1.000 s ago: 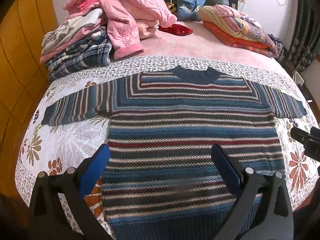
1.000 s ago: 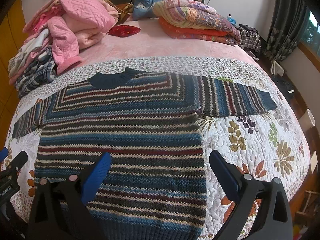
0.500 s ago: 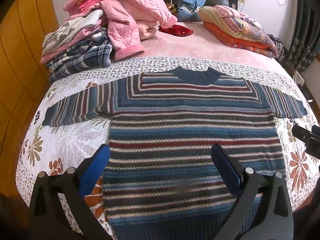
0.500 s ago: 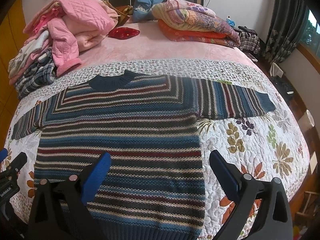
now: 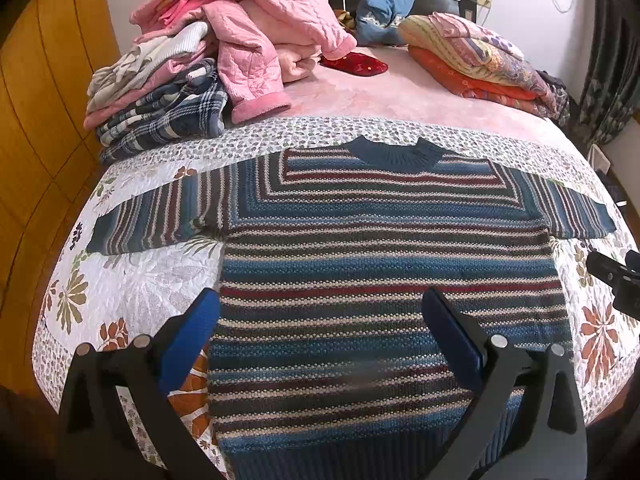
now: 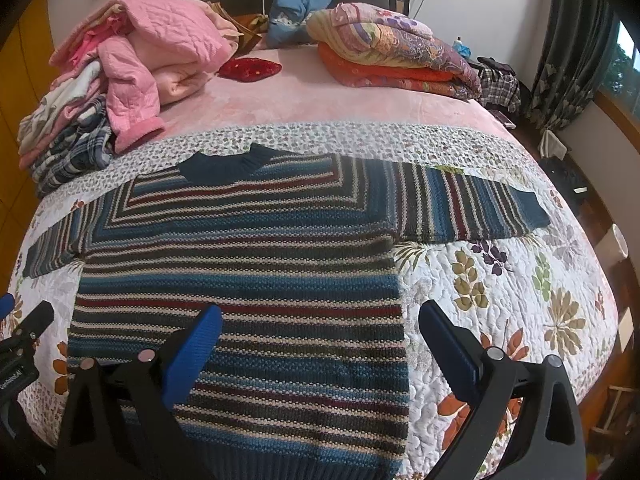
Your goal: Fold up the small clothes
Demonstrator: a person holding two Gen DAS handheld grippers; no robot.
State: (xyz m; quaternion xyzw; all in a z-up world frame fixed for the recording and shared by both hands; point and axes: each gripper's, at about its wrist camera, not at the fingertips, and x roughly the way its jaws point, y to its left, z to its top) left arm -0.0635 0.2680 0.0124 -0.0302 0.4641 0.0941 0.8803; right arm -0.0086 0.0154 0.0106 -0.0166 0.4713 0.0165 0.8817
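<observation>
Left side: a heap of unfolded clothes sits at the far left corner of the bed, well apart from the work area. The left sleeve of the striped sweater lies flat, stretched out toward the bed's left edge.

Centre: the sweater is spread face up on the floral quilt, collar away from the cameras and hem nearest them. No fold is made yet.

The left gripper hovers above the lower left part of the body, jaws spread wide, holding nothing. The right gripper hovers over the lower right edge of the body, likewise spread and empty.

Right side: the right sleeve lies flat and extended. Folded quilts rest at the far right of the bed.

Assessment: the garment is laid out and the folding step is about to begin. The next move likely calls for each gripper to reach a sleeve cuff, pinch it and carry it inward across the body.
</observation>
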